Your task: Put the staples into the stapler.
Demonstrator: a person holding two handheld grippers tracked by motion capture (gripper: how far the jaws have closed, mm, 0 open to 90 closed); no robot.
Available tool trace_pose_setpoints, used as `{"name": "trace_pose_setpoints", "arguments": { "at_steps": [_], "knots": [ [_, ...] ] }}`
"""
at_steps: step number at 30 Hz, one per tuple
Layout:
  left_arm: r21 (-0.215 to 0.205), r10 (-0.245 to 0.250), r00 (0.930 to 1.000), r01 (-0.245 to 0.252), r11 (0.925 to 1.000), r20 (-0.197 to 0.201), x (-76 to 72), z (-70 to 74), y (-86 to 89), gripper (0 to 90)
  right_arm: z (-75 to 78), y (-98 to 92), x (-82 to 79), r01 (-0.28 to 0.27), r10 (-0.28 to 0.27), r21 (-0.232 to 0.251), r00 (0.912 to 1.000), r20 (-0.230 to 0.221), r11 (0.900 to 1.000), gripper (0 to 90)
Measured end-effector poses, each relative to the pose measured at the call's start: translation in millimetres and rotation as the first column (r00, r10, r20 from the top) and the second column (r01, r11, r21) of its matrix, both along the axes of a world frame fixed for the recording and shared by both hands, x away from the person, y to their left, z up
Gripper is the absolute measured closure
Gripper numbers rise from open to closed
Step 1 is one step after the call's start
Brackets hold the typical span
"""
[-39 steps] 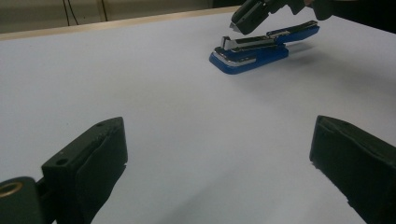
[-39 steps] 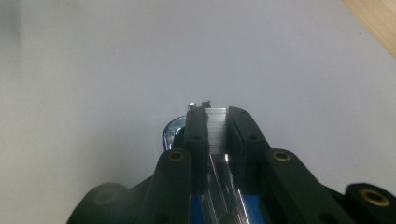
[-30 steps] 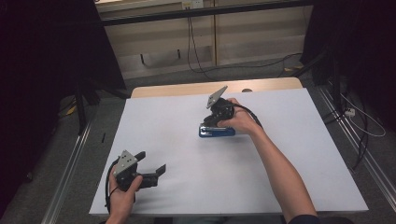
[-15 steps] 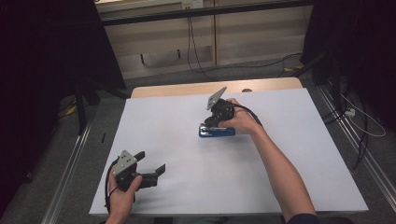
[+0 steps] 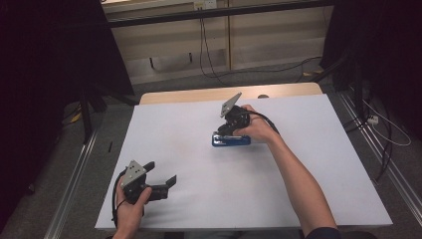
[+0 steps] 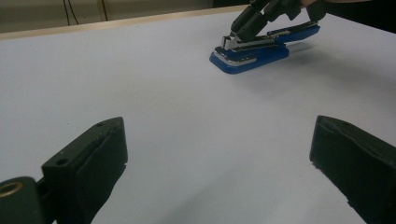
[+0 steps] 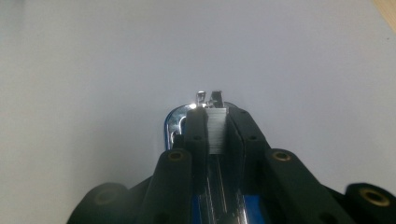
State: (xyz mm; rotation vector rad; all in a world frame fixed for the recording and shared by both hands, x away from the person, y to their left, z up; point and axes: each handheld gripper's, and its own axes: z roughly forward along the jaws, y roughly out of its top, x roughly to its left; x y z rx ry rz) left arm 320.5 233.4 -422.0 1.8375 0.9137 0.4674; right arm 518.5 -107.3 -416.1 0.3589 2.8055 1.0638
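Item: blue stapler (image 5: 230,140), lying flat on the white table (image 5: 318,164), past its middle toward the far edge and a little right of centre. Long axis: roughly parallel to the far edge, metal nose toward the left edge, as the left gripper view (image 6: 252,48) confirms. Right gripper (image 5: 225,130): comes down on the stapler from above, jaws clenched on the metal top arm near the nose; in its own view the pads press either side of the silver magazine (image 7: 215,128). Left gripper (image 5: 160,178): near the front-left corner, jaws spread wide with nothing between them, well apart from the stapler, which lies ahead of it and to its right. Nearer hand: the right.
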Motion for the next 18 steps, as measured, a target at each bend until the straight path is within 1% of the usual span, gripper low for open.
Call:
{"name": "trace_pose_setpoints", "arguments": {
  "at_steps": [5, 9, 15, 18],
  "knots": [
    [-0.001, 0.001, 1.0000, -0.001, 1.0000, -0.001, -0.2, 0.1, -0.5, 4.3, 1.0, 3.6, -0.3, -0.003, 0.003, -0.012, 1.0000, 0.006, 1.000, 79.2],
    [-0.001, -0.001, 1.0000, 0.001, 1.0000, -0.002, -0.1, -0.1, -0.2, 4.3, 1.2, 4.7, 0.9, -0.022, 0.023, -0.015, 0.9996, 0.017, 1.000, 79.2],
    [-0.003, 0.000, 1.0000, 0.000, 1.0000, -0.001, -0.2, 0.0, -0.5, 4.3, 2.0, 5.7, 0.8, -0.033, 0.034, -0.026, 0.9991, 0.025, 0.999, 79.2],
    [0.001, 0.000, 1.0000, 0.000, 1.0000, 0.000, 0.0, 0.1, 0.0, 4.3, 3.0, 5.1, 1.3, -0.045, 0.046, -0.011, 0.9986, 0.027, 0.999, 79.2]
  ]
}}
